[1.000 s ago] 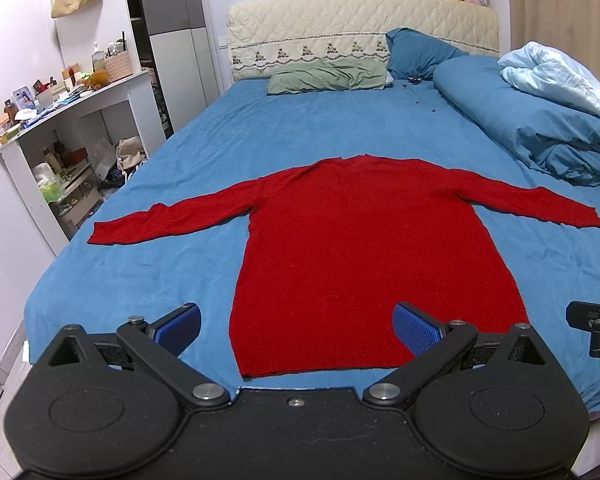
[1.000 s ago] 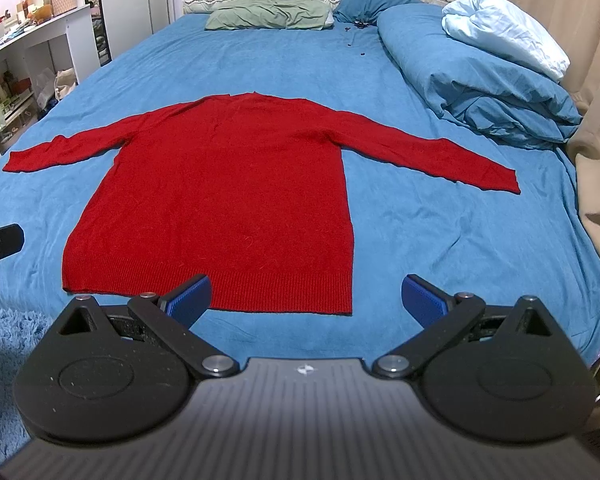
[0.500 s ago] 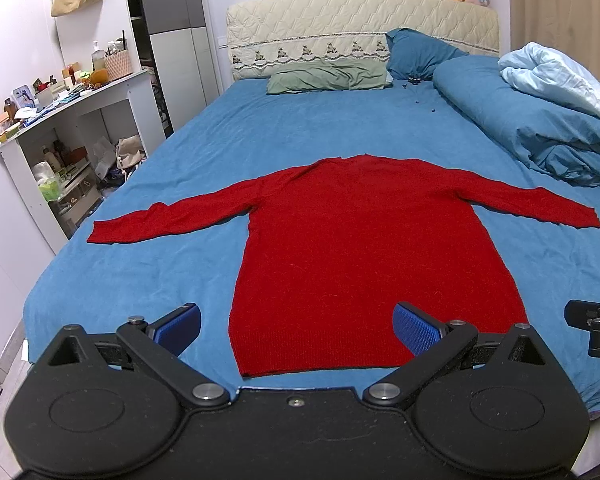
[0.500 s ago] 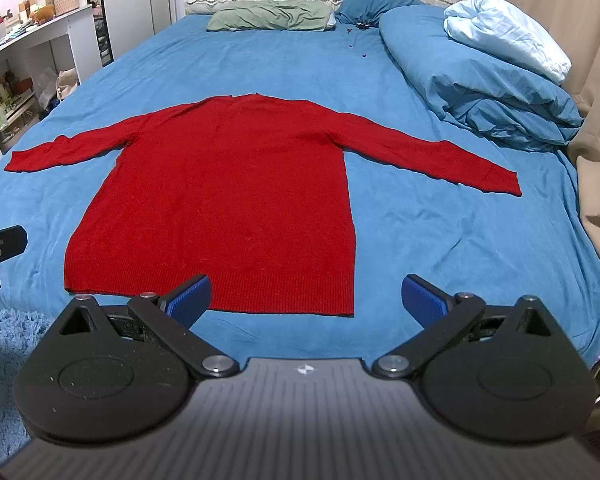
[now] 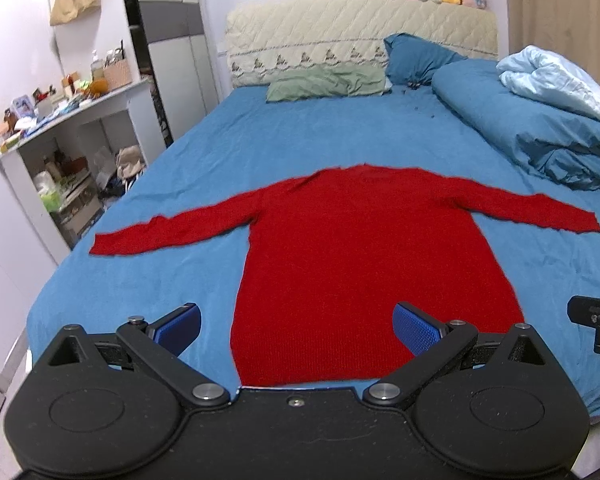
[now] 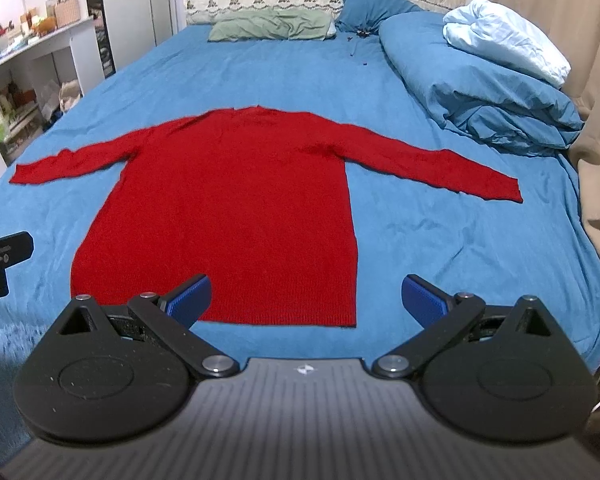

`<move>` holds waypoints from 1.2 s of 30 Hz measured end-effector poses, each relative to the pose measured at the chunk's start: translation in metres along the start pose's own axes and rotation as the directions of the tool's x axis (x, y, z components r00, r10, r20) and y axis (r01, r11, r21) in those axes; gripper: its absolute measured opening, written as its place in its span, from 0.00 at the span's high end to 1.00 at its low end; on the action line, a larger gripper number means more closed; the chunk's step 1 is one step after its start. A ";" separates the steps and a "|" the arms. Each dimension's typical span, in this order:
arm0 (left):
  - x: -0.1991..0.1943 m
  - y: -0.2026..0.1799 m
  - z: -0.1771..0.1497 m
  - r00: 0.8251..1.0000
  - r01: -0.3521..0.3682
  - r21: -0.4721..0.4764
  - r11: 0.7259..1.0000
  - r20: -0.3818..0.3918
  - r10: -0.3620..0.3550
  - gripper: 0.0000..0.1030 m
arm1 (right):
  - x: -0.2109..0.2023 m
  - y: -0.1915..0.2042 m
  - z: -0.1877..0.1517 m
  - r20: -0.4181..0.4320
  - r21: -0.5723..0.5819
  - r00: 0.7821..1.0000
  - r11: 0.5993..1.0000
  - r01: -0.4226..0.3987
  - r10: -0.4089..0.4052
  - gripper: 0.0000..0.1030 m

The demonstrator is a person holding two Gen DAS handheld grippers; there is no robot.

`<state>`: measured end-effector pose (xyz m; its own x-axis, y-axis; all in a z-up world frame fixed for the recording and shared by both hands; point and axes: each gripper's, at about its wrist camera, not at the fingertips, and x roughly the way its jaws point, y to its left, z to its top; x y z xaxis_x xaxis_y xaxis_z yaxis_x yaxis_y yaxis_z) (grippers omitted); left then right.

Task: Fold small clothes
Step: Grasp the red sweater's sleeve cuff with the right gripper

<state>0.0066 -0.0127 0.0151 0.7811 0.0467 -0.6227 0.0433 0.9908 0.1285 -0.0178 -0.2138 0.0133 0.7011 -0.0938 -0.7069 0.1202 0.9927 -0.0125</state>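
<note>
A red long-sleeved sweater (image 5: 356, 256) lies flat on the blue bed sheet (image 5: 300, 144), both sleeves spread out sideways, hem toward me. It also shows in the right wrist view (image 6: 236, 216). My left gripper (image 5: 296, 326) is open and empty, held above the hem's left part near the bed's foot. My right gripper (image 6: 306, 296) is open and empty, above the hem's right corner. Each gripper's edge shows in the other's view.
A rolled blue duvet (image 6: 472, 92) with a pale blue blanket (image 6: 508, 44) lies along the bed's right side. Green (image 5: 328, 84) and blue (image 5: 416, 58) pillows lie at the headboard. A white cluttered shelf (image 5: 72, 136) stands left of the bed. Curtains (image 6: 596, 100) hang on the right.
Both grippers have shifted very slightly; the sweater lies as before. Both jaws stay open.
</note>
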 end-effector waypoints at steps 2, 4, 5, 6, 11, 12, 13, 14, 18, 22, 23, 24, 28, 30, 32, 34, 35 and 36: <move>0.002 -0.004 0.017 0.999 0.014 0.012 1.000 0.032 -0.015 0.00 | 0.000 -0.007 0.009 0.016 0.020 1.000 1.000 0.001 -0.001 0.00; 0.007 -0.012 0.038 0.997 0.024 0.036 0.999 0.071 -0.026 0.00 | 0.000 -0.018 0.020 0.041 0.045 0.999 0.999 0.008 -0.010 0.00; 0.010 -0.017 0.048 0.996 0.026 0.050 0.998 0.089 -0.030 0.00 | 0.001 -0.025 0.027 0.053 0.059 0.998 0.998 0.014 -0.017 0.00; 0.014 -0.024 0.061 0.993 0.029 0.068 0.997 0.111 -0.036 0.00 | 0.003 -0.033 0.035 0.066 0.075 0.997 0.997 0.023 -0.028 0.00; 0.058 -0.063 0.114 0.983 0.087 0.129 0.988 0.152 -0.107 0.00 | 0.029 -0.080 0.075 0.106 0.148 0.988 0.984 0.100 -0.116 0.00; 0.071 -0.072 0.124 0.980 0.109 0.143 0.984 0.151 -0.131 0.00 | 0.038 -0.090 0.081 0.107 0.165 0.985 0.980 0.114 -0.133 0.00; 0.084 -0.080 0.131 0.978 0.125 0.156 0.980 0.148 -0.149 0.00 | 0.048 -0.102 0.088 0.109 0.185 0.983 0.975 0.127 -0.148 0.00; 0.097 -0.090 0.138 0.976 0.139 0.168 0.976 0.144 -0.163 0.00 | 0.060 -0.115 0.093 0.105 0.204 0.981 0.969 0.141 -0.165 0.00; 0.164 -0.120 0.164 0.970 0.204 0.178 0.963 0.095 -0.224 0.00 | 0.114 -0.164 0.110 0.083 0.269 0.972 0.944 0.190 -0.219 0.00; 0.242 -0.150 0.180 0.968 0.240 0.185 0.953 0.027 -0.249 0.00 | 0.177 -0.213 0.110 0.070 0.338 0.964 0.915 0.221 -0.258 0.00; 0.260 -0.155 0.184 0.966 0.250 0.183 0.951 0.013 -0.257 0.00 | 0.194 -0.223 0.108 0.070 0.351 0.961 0.908 0.227 -0.267 0.00; 0.282 -0.163 0.185 0.962 0.269 0.179 0.946 -0.008 -0.272 0.00 | 0.211 -0.234 0.105 0.066 0.363 0.959 0.902 0.235 -0.276 0.00; 0.352 -0.181 0.186 0.946 0.323 0.133 0.937 -0.088 -0.313 0.00 | 0.275 -0.275 0.095 0.053 0.425 0.955 0.872 0.244 -0.293 0.00; 0.385 -0.191 0.182 0.938 0.337 0.113 0.934 -0.127 -0.323 0.00 | 0.304 -0.290 0.088 0.048 0.447 0.951 0.858 0.253 -0.306 0.00; 0.413 -0.198 0.176 0.935 0.333 0.106 0.937 -0.161 -0.315 0.00 | 0.331 -0.304 0.081 0.044 0.468 0.948 0.845 0.258 -0.315 0.00; 0.439 -0.207 0.169 0.933 0.327 0.102 0.940 -0.192 -0.304 0.00 | 0.357 -0.319 0.074 0.025 0.497 0.948 0.827 0.265 -0.319 0.05; 0.450 -0.210 0.165 0.933 0.322 0.100 0.942 -0.205 -0.297 0.00 | 0.368 -0.325 0.070 0.014 0.514 0.947 0.815 0.268 -0.320 0.07; 0.461 -0.211 0.161 0.931 0.318 0.094 0.944 -0.221 -0.291 0.00 | 0.377 -0.331 0.066 0.007 0.534 0.947 0.802 0.267 -0.320 0.12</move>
<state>0.4578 -0.2212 -0.1749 0.5765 -0.2168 -0.7878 0.3476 0.9376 -0.0036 0.2533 -0.5828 -0.2023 0.6305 -0.4072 -0.6608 0.6593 0.7303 0.1790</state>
